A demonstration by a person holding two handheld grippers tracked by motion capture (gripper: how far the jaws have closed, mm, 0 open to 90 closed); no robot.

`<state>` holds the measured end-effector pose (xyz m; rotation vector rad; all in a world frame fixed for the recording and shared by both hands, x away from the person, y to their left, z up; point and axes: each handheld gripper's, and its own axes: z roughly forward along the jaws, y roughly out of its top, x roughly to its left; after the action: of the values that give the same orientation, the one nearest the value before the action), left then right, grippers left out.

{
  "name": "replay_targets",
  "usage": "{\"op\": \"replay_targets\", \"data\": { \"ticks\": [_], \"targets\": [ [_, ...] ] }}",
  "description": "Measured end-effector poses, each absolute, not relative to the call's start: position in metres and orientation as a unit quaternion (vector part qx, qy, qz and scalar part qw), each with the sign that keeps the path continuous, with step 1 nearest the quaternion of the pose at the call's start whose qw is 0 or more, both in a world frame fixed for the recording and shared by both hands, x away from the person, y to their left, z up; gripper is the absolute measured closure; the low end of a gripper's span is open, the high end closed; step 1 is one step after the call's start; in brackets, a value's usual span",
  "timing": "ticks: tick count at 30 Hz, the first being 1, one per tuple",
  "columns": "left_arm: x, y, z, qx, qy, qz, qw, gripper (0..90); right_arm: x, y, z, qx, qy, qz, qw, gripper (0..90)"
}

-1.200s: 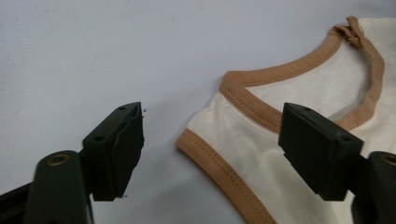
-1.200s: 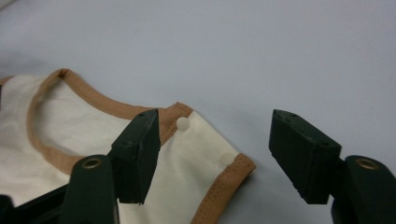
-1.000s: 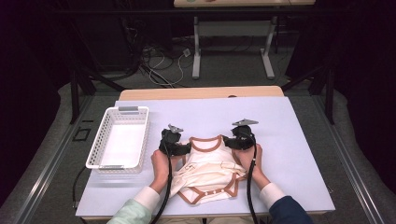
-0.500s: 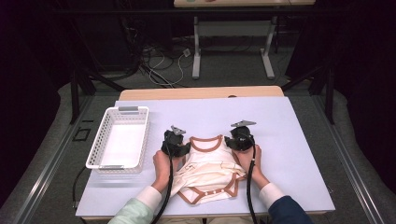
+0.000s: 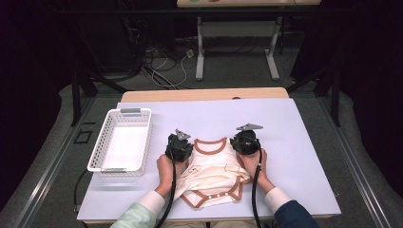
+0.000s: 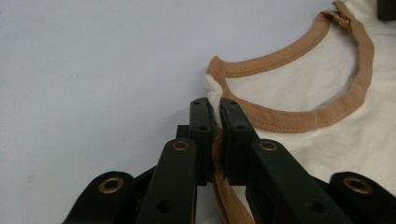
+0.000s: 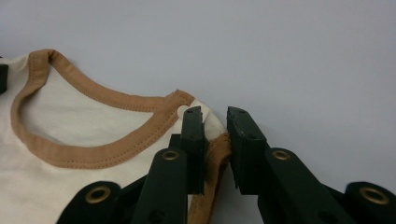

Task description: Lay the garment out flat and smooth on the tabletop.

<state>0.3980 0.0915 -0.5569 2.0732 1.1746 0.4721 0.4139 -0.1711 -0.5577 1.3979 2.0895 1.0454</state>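
A cream baby bodysuit (image 5: pixel 214 167) with brown trim lies flat on the pale table, neckline away from me. My left gripper (image 5: pixel 179 146) sits at its left shoulder. In the left gripper view the jaws have just closed, and the left gripper (image 6: pixel 212 108) pinches the bodysuit (image 6: pixel 303 88) at the shoulder's edge and its brown trim. My right gripper (image 5: pixel 245 141) sits at the other shoulder. Its jaws have been closing too. In the right gripper view the right gripper (image 7: pixel 217 117) still has a narrow gap, with the bodysuit (image 7: pixel 70 126) shoulder trim lying in it.
A white mesh basket (image 5: pixel 127 112) stands empty on the left side of the table (image 5: pixel 285 123). Bare tabletop stretches beyond the neckline and to the right. Behind the table are desk legs and cables on a dark floor.
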Motion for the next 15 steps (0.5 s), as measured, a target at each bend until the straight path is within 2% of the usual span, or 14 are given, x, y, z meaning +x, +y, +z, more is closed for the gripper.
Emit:
{"op": "replay_targets", "data": {
  "ticks": [9, 15],
  "targets": [
    [0.39, 0.096, -0.544, 0.783, 0.453, 0.206, 0.375, 85.1, 0.402, -0.169, -0.54, 0.48, 0.748, 0.386, 0.249, 77.1],
    [0.383, 0.097, -0.537, 0.781, 0.449, 0.207, 0.382, 85.0, 0.395, -0.169, -0.531, 0.473, 0.743, 0.395, 0.261, 77.1]
  ]
}}
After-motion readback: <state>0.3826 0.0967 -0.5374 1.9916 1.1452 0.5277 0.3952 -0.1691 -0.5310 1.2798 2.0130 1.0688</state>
